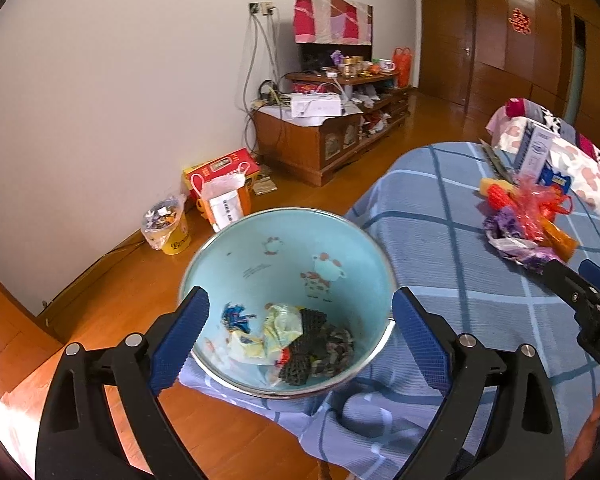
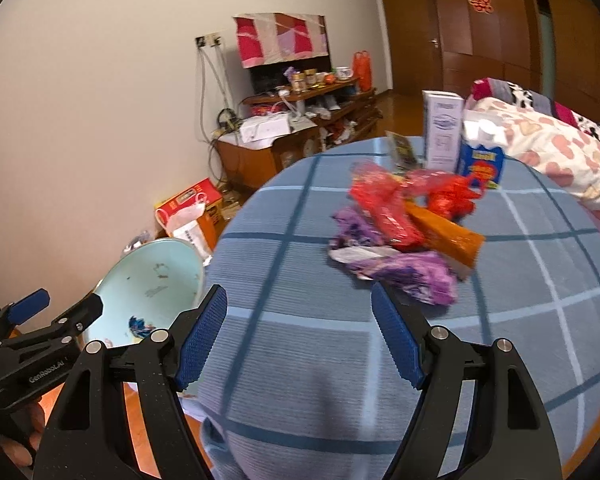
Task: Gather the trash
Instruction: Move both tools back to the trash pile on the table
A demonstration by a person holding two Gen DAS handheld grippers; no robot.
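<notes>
- Hovering over the light-blue bin (image 1: 284, 240), the left gripper (image 1: 300, 332) has its jaws spread wide, nothing between the pads; the bin's opening sits right betw. them in the left wrist view.
- Bin stands at the edge of the bed (image 1: 439, 240), which has a blue checked cover; its rim is against the cover's overhang.
- Inside the bin: crumpled wrappers (image 1: 284, 332), incl. a pale yellowish piece, a black netted piece and a small blue scrap, all at the bottom.
- Right gripper (image 2: 298, 332) has jaws spread too, empty, above bare cover.
- Trash pile (image 2: 403, 228) lies on the bed ahead of the right jaws and a bit to their right, near but not touching; view is blurred there.
- Pile = red plastic bag, red wrapper, orange wrapper, purple wrapper w/ a white scrap, bunched together.
- Purple wrapper (image 2: 411, 276) is the piece nearest the right jaws, just beyond the right-hand pad's tip.
- Behind the pile: a white carton (image 2: 441, 132) and a blue carton (image 2: 481, 164), upright, side by side.
- Pink heart-print quilt (image 2: 547, 148) lies further right on the bed.
</notes>
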